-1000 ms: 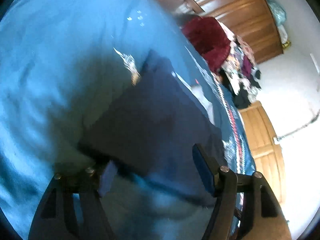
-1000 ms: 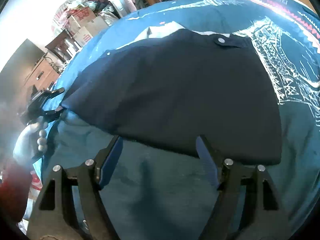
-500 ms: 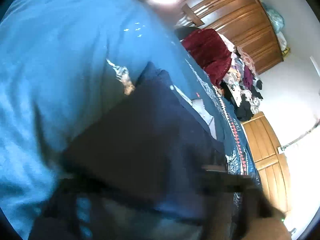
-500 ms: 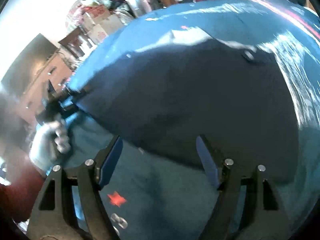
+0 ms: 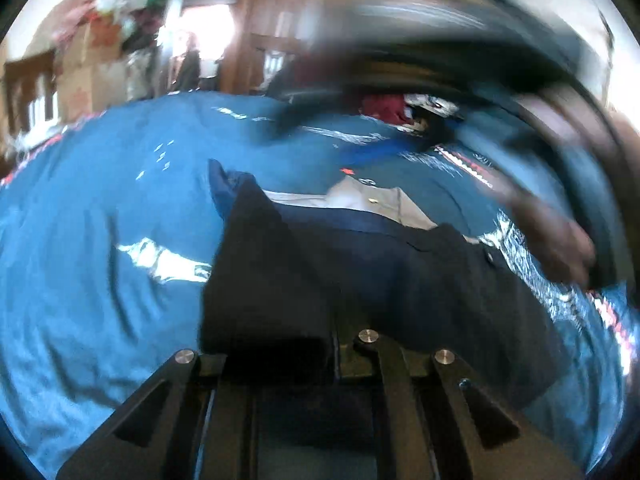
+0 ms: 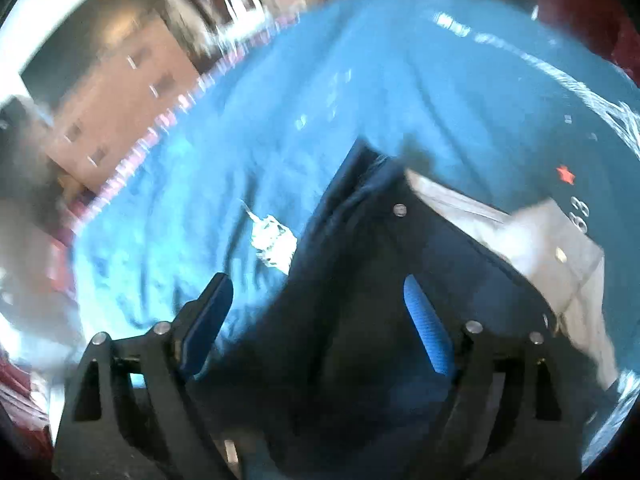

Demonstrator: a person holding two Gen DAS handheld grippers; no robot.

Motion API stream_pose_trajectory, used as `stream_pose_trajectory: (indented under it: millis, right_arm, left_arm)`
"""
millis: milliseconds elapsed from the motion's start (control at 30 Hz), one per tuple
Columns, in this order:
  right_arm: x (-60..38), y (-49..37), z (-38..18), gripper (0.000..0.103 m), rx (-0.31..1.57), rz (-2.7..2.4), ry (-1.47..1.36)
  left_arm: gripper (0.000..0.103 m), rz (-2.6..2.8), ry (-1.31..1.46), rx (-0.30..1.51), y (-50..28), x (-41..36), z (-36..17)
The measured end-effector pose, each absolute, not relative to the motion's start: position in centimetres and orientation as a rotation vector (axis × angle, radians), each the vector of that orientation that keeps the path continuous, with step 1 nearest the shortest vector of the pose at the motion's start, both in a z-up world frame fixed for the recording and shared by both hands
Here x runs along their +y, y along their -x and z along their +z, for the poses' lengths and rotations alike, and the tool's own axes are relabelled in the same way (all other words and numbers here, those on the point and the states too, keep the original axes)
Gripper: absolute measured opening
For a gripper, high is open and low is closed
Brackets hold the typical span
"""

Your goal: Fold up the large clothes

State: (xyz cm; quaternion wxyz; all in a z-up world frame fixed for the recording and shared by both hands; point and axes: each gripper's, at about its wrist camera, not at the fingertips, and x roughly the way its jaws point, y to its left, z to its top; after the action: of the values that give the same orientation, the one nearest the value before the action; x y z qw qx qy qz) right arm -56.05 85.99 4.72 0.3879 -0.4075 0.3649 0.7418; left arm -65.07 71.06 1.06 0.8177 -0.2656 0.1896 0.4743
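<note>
A dark navy garment [image 5: 360, 272] lies folded on the blue bedspread [image 5: 100, 240], with a light grey part [image 5: 360, 196] showing at its far edge. My left gripper [image 5: 296, 340] is shut on the near edge of the garment, and the cloth hides its fingertips. In the right wrist view the same navy garment [image 6: 380, 300] has a metal snap [image 6: 400, 210] and the grey part [image 6: 520, 232] to its right. My right gripper [image 6: 316, 320] hovers open over the garment with nothing pinched between its blue pads [image 6: 428, 328]. A blurred hand [image 5: 552, 236] crosses the right side of the left wrist view.
The blue bedspread [image 6: 280, 100] carries white prints and a red-patterned border. A pile of red and mixed clothes [image 5: 384, 106] sits at the far side. Cardboard boxes [image 5: 88, 64] and wooden doors [image 5: 280, 20] stand behind. A wooden dresser [image 6: 112, 92] is beyond the bed's left edge.
My left gripper went from open to shut on the garment's near edge and swung round. My right gripper stayed open and moved over the garment toward its left side. Both views are motion-blurred.
</note>
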Motion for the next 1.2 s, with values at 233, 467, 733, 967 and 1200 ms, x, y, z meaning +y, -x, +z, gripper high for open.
stream_pose_trajectory:
  millis: [233, 467, 733, 967, 1200]
  right_arm:
    - [88.9, 54.2, -1.7, 0.011, 0.970, 1.709, 1.112]
    - [75.9, 33.9, 0.4, 0.007, 1.088, 1.701, 0.475]
    - [69.6, 18.3, -4.5, 0.008, 1.273, 1.537, 0.301]
    - [69.7, 14.6, -6.6, 0.008, 1.358, 1.589, 0.269]
    - [67.3, 13.3, -6.8, 0.030, 1.457, 1.586, 0.239]
  left_arm:
    - [0.012, 0.964, 0.511, 0.454, 61.9, 71.1, 0.7]
    - [0.013, 0.636, 0.368, 0.499, 53.4, 67.4, 3.3]
    - [0.015, 0.329, 0.362, 0.619, 38.6, 63.3, 1.1]
    - [0.027, 0.297, 0.361, 0.703, 32.6, 62.7, -0.6]
    - [0.035, 0.269, 0.377, 0.755, 34.1, 61.0, -0.9]
